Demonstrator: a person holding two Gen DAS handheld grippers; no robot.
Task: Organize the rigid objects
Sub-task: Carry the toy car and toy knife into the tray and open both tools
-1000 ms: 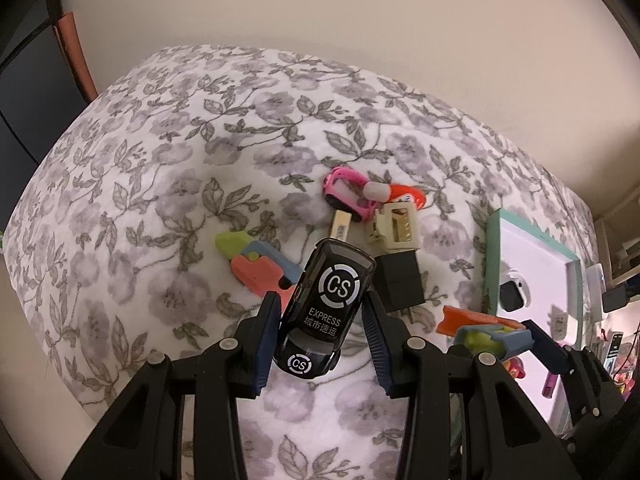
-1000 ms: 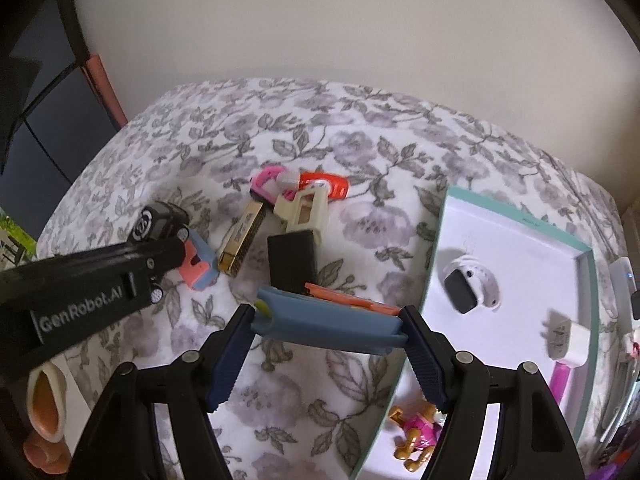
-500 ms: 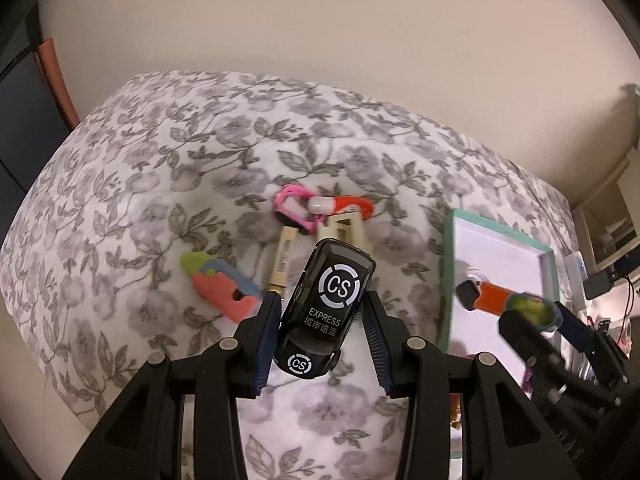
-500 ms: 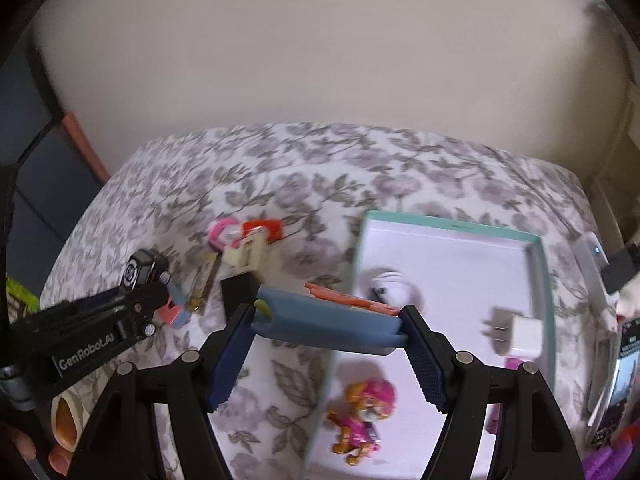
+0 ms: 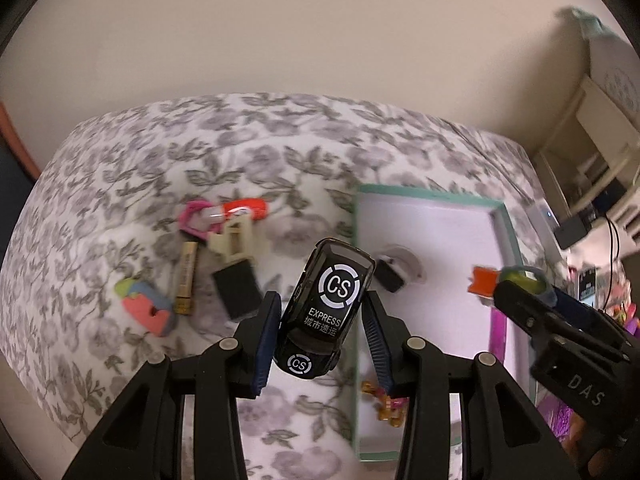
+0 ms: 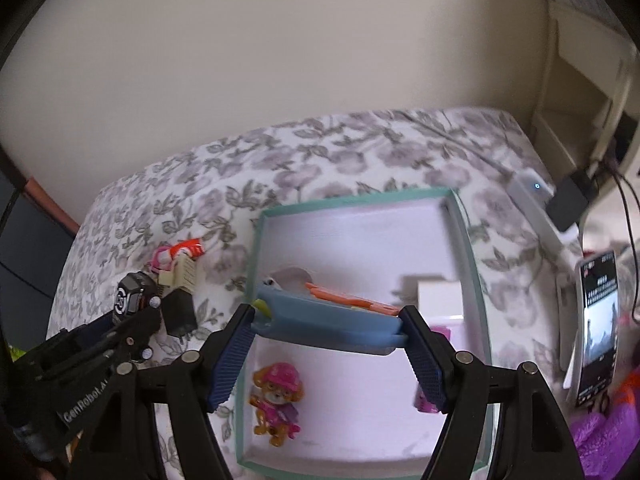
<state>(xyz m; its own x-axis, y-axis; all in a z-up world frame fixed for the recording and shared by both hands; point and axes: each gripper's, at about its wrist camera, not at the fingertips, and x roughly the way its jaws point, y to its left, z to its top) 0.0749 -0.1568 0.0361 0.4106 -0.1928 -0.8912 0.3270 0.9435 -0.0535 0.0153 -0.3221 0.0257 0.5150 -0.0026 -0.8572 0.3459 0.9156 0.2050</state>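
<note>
A black toy car (image 5: 326, 308) marked "CS EXPRESS" and a blue-orange toy (image 6: 328, 314) hang above the teal-rimmed tray (image 6: 360, 200).

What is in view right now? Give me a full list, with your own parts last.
toy car: 1, black with white CS logo, held in the left claw
blue toy: 1, blue with orange and green parts, held in the right claw over the tray
tray: 1, teal rim, white floor, on the floral cloth
pup figure: 1, pink and tan, lying in the tray's near left corner
white block: 1, white, in the tray, right side
loose pile: several pieces, pink, orange, cream, black, gold, on the cloth left of the tray
phone: 1, screen lit, right of the tray
left claw: 1, black with blue pads
right claw: 1, black with blue pads
</note>
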